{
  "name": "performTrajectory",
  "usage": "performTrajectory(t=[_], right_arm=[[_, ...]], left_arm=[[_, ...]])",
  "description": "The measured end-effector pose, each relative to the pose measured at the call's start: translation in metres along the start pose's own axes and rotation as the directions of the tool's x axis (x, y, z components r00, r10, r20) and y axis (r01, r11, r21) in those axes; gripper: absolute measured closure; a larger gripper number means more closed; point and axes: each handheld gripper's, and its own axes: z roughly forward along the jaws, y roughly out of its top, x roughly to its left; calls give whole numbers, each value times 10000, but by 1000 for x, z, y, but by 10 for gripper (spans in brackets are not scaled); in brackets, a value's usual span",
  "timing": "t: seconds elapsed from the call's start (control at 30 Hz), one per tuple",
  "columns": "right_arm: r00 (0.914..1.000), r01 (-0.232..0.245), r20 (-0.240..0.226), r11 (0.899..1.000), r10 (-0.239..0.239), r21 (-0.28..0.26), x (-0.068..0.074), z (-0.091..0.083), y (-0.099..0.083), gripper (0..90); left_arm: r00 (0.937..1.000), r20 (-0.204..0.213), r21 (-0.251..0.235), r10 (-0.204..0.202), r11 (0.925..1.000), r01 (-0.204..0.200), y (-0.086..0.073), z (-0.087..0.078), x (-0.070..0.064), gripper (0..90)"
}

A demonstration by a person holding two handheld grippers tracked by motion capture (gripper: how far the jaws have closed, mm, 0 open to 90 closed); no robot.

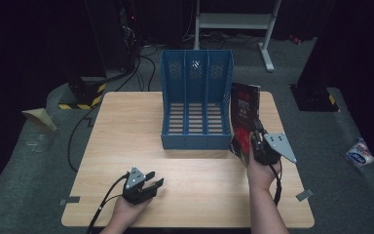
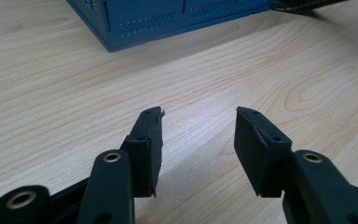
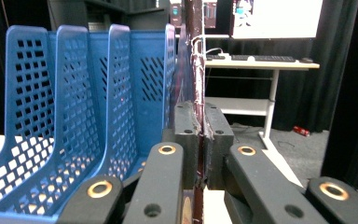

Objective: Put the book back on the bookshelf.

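Note:
A blue three-slot file rack [image 1: 196, 100] stands at the table's far middle, its open side facing me. A thin dark-and-red book [image 1: 243, 117] is held upright just right of the rack, and my right gripper [image 1: 254, 139] is shut on its near edge. In the right gripper view the book's edge [image 3: 196, 70] runs up between the pressed jaws of that gripper [image 3: 199, 126], with the rack's walls [image 3: 79, 121] to its left. My left gripper [image 1: 153, 180] rests open near the front left of the table; its jaws [image 2: 198, 116] hold nothing.
The wooden table [image 1: 126, 126] has bare room left of the rack and across the front. The rack's corner [image 2: 135, 28] lies ahead of the left gripper. A white desk frame [image 1: 233, 22] stands on the floor beyond, and a packet [image 1: 360, 153] lies at the right.

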Motion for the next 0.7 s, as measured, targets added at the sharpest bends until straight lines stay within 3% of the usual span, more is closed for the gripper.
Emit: performTrajectory(t=[0.1,0.23,0.7], right_arm=[[9996,-249,99,9997,250,-86,-1,-5,-6,863],[10000,-43,39,10000,44,-86,0,-8,-7,864],[10000,-64,47,9994,65,-325,3,-25,-8,864]], left_arm=[[10000,-1,-2,6,10000,-6,0,0,0,519],[10000,0,18,-2,10000,2,0,0,0,519],[9997,-25,-41,240,9997,-240,0,0,-1,520]])
